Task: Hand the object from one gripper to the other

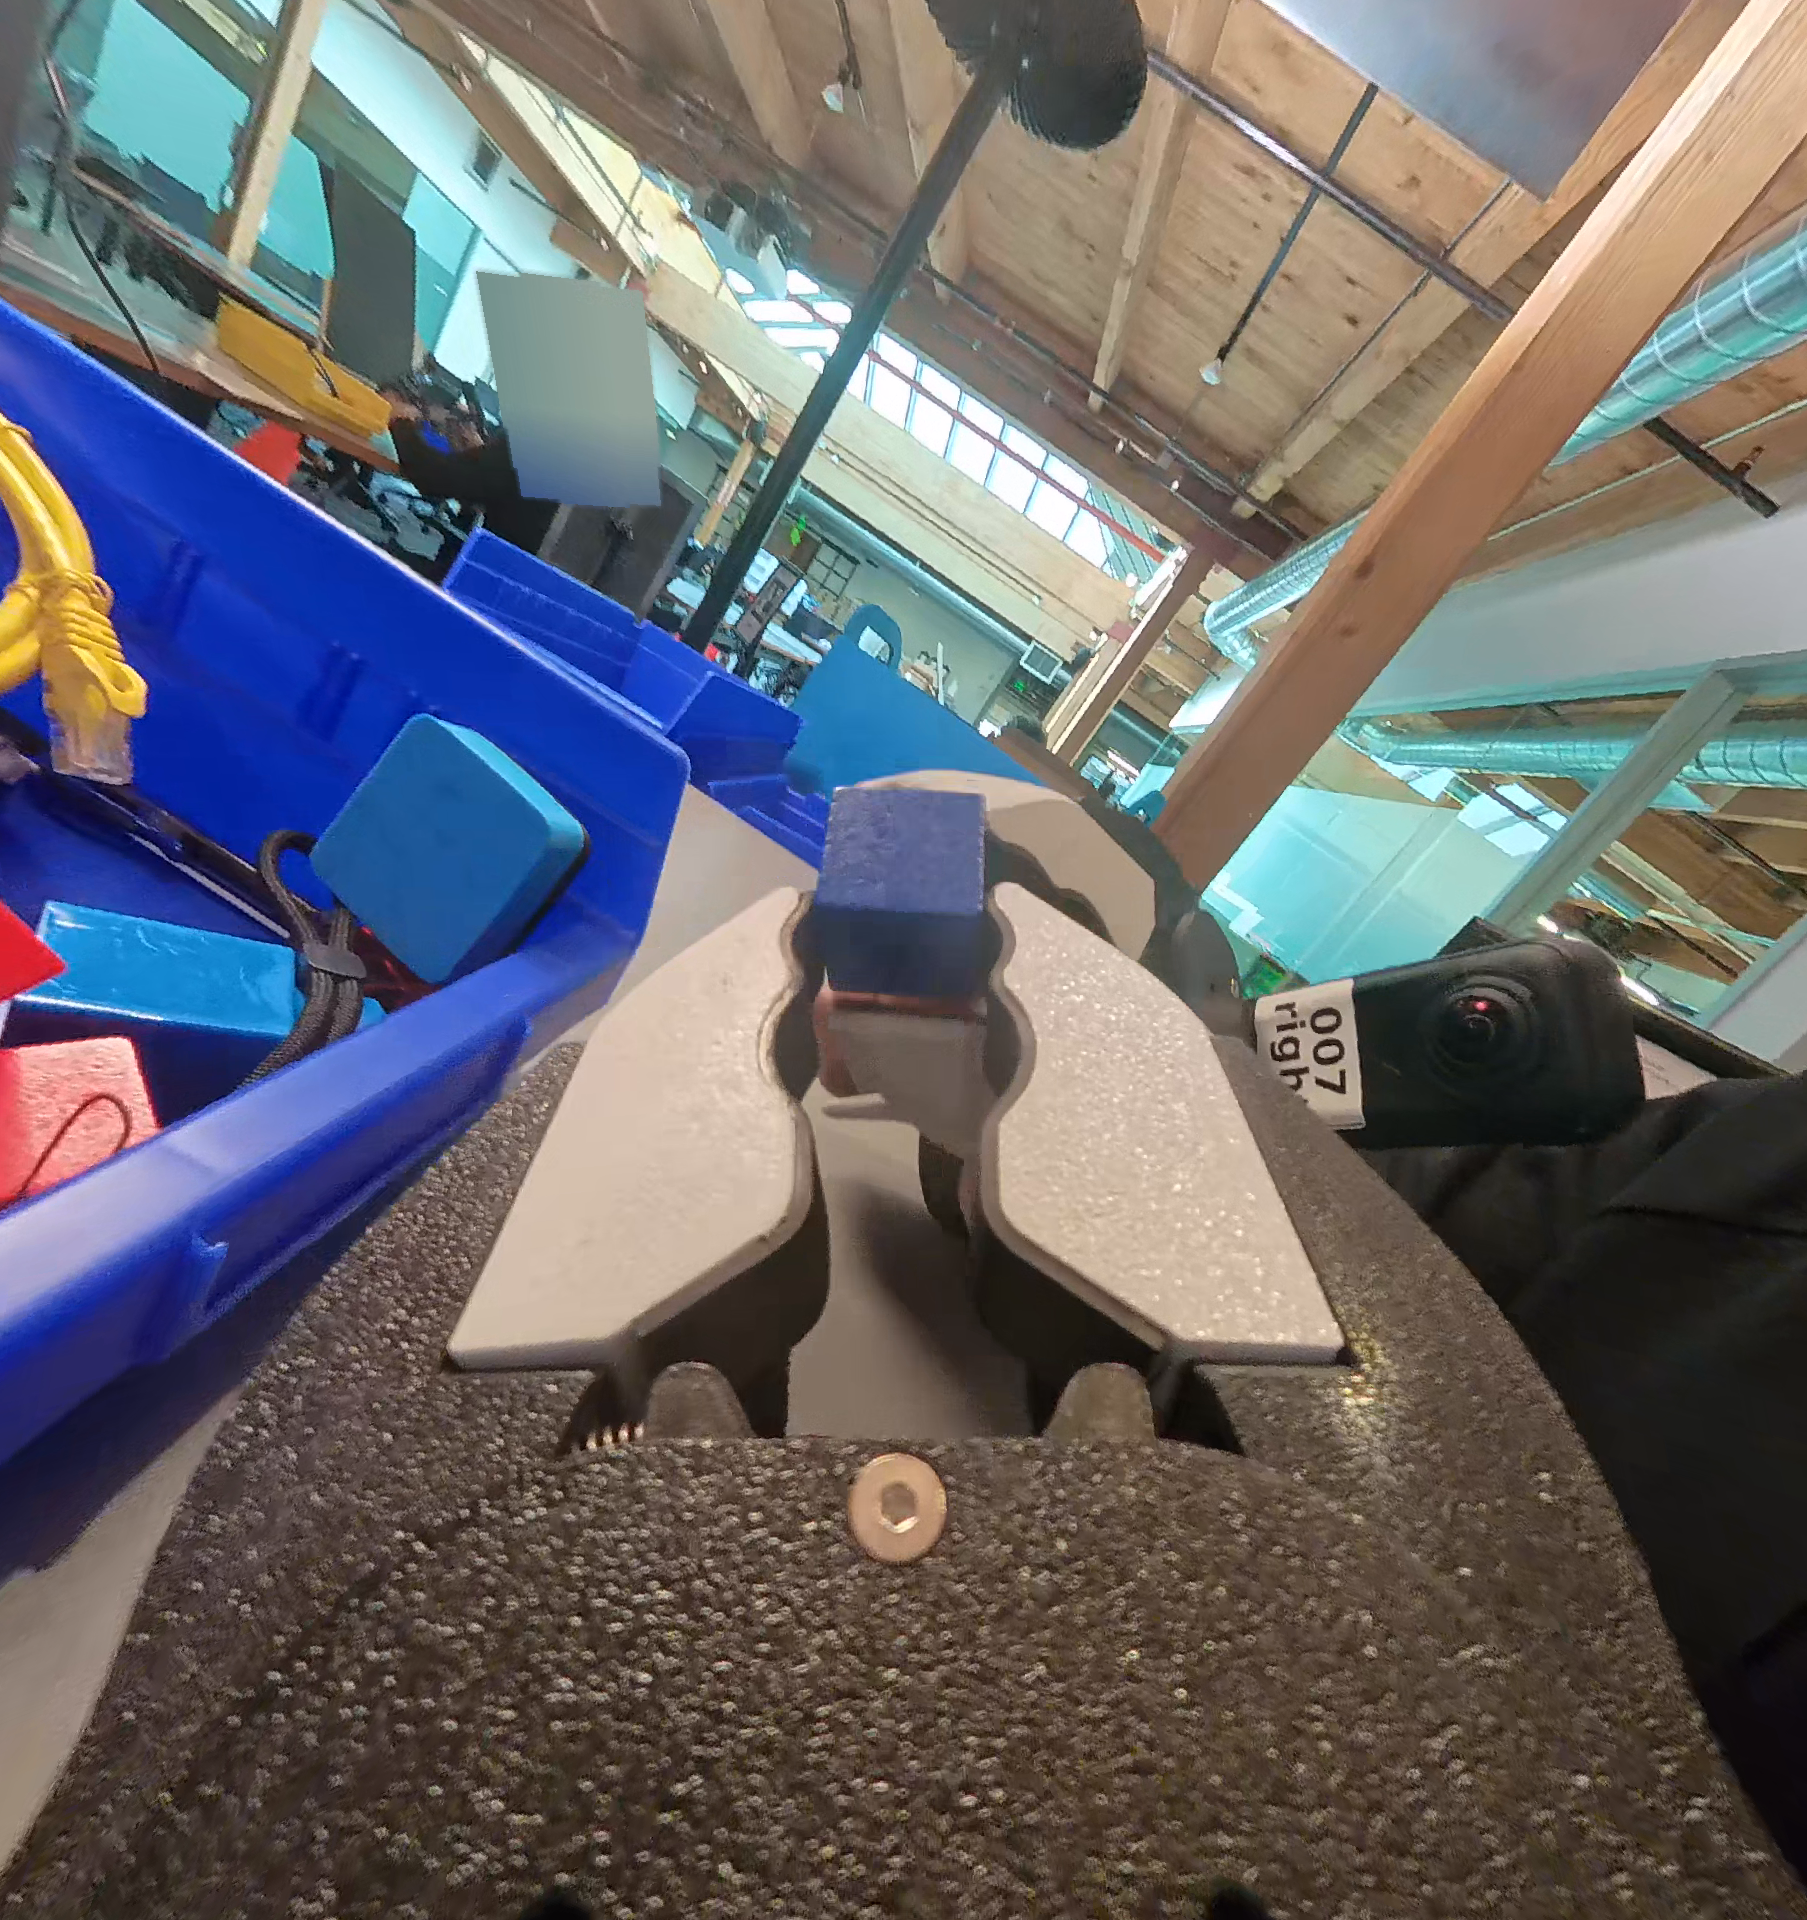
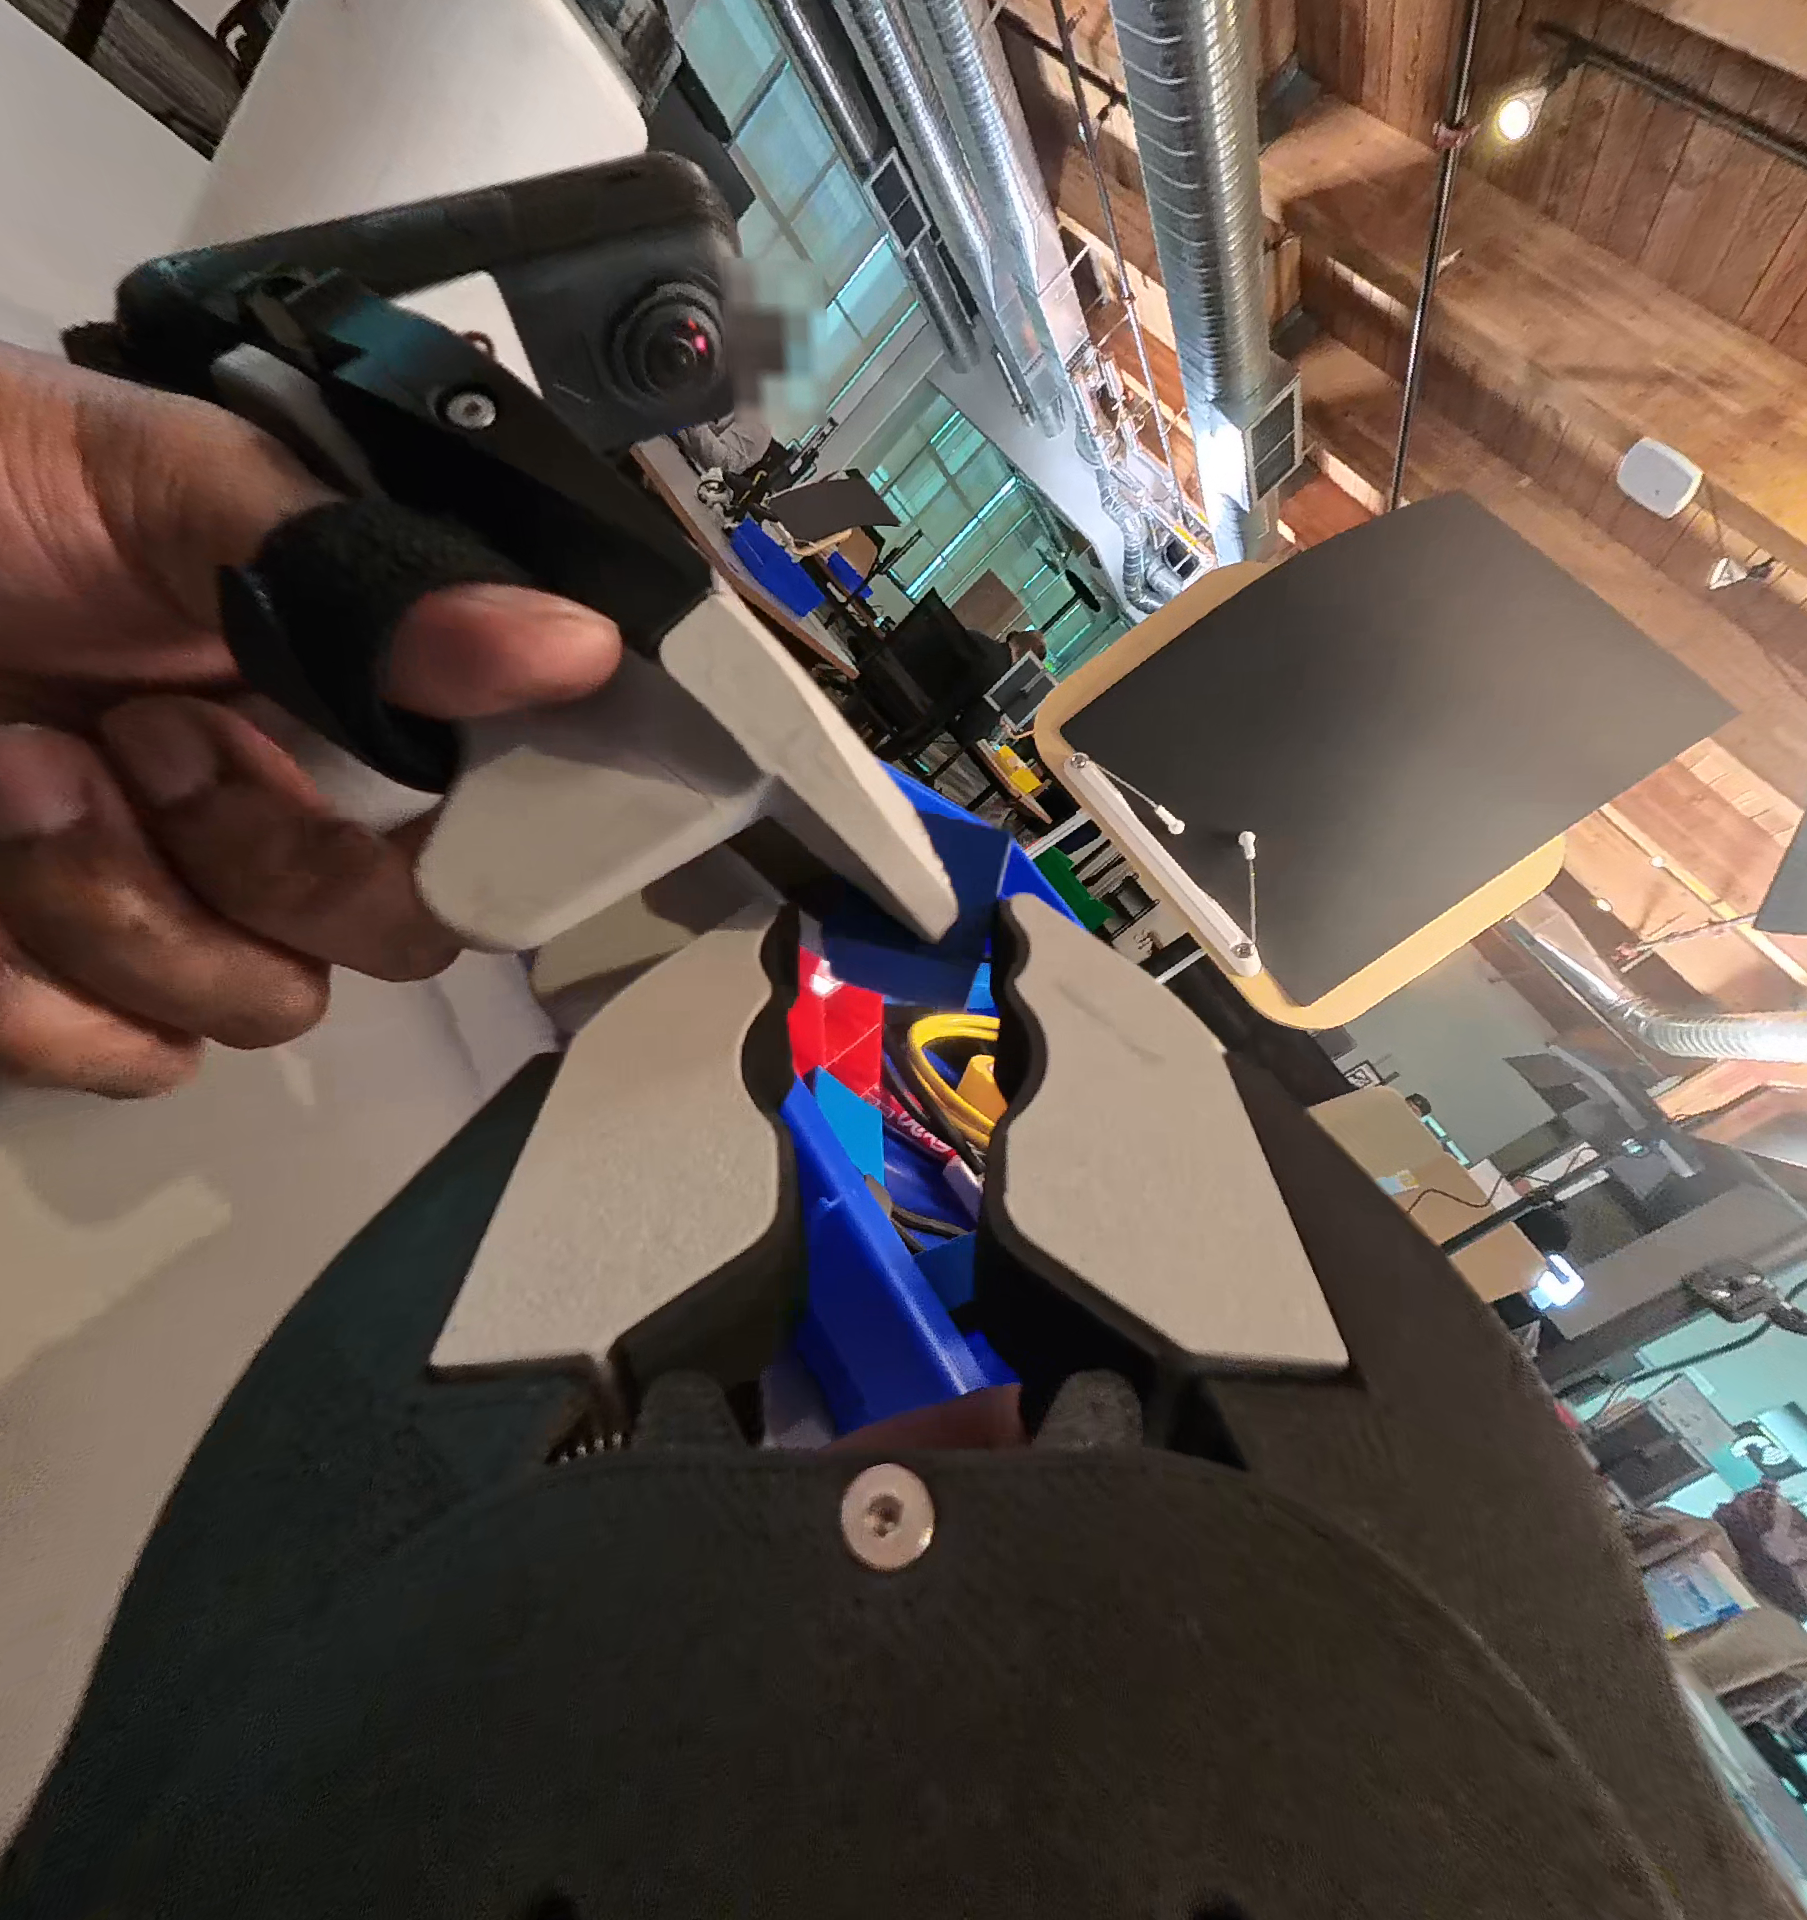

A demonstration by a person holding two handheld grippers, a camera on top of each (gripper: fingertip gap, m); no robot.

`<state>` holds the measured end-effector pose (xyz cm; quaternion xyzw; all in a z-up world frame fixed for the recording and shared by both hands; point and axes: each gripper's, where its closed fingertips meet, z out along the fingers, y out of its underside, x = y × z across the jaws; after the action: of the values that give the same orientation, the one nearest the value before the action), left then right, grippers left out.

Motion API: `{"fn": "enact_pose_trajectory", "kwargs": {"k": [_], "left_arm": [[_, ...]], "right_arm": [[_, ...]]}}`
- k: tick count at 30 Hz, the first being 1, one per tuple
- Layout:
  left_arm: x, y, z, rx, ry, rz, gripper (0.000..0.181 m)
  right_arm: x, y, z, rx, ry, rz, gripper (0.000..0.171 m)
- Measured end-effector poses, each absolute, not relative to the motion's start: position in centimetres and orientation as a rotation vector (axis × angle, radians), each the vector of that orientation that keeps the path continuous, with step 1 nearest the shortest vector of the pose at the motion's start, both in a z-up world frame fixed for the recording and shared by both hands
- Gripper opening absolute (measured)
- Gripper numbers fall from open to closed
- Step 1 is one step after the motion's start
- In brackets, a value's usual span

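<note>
white printed label (image 1: 1307, 1051) on right claw's camera

Blue bin (image 1: 286, 665), yellow cable (image 1: 42, 582), red block (image 1: 31, 1122), wooden beam (image 1: 1501, 457)

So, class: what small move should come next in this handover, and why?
Probably squeeze the right gripper shut on the blue block: the left gripper clamps it, and the right fingers flank it, though contact is unclear.

My two hand-held grippers

My left gripper (image 1: 901, 940) has pale grey textured fingers (image 1: 670, 1122), a speckled black body and one silver screw (image 1: 896, 1508); my right gripper (image 2: 894, 940) looks the same. A black fabric loop (image 2: 359, 613) circles one finger of my hand (image 2: 151, 707).
</note>
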<state>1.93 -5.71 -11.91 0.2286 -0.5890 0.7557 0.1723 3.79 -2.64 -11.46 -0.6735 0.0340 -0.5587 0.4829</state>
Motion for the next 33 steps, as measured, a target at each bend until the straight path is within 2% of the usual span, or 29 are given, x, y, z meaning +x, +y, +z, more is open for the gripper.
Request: {"fn": "enact_pose_trajectory", "kwargs": {"k": [5,8,14,17,22,28,31,33], "left_arm": [[1.6,-6.0,-12.3,0.611,-1.761,2.074,0.029],[2.3,-5.5,-11.7,0.586,-1.869,2.172,0.041],[4.7,-3.8,-10.9,0.508,-2.591,2.464,0.044],[4.1,-4.2,-11.2,0.388,-2.783,2.470,0.044],[3.0,-5.2,-12.4,0.467,-2.485,2.282,0.055],[0.9,-5.8,-12.5,0.526,-1.981,1.976,0.054],[-0.1,-5.8,-12.0,0.511,-1.784,1.908,0.031],[0.4,-5.8,-12.3,0.514,-1.839,1.961,0.030]], "right_arm": [[3.7,-3.0,-11.5,-1.659,0.031,-1.377,0.031],[4.2,-3.5,-11.7,-1.687,0.060,-1.368,0.031],[5.9,-4.9,-12.9,-1.802,0.152,-1.466,0.031],[5.7,-4.4,-13.3,-1.821,0.096,-1.503,0.031],[4.6,-3.7,-12.4,-1.741,0.000,-1.512,0.031],[2.7,-2.9,-11.1,-1.614,-0.119,-1.460,0.031],[2.3,-2.4,-11.5,-1.616,-0.152,-1.426,0.030],[2.6,-2.5,-11.8,-1.637,-0.134,-1.405,0.030]]}}
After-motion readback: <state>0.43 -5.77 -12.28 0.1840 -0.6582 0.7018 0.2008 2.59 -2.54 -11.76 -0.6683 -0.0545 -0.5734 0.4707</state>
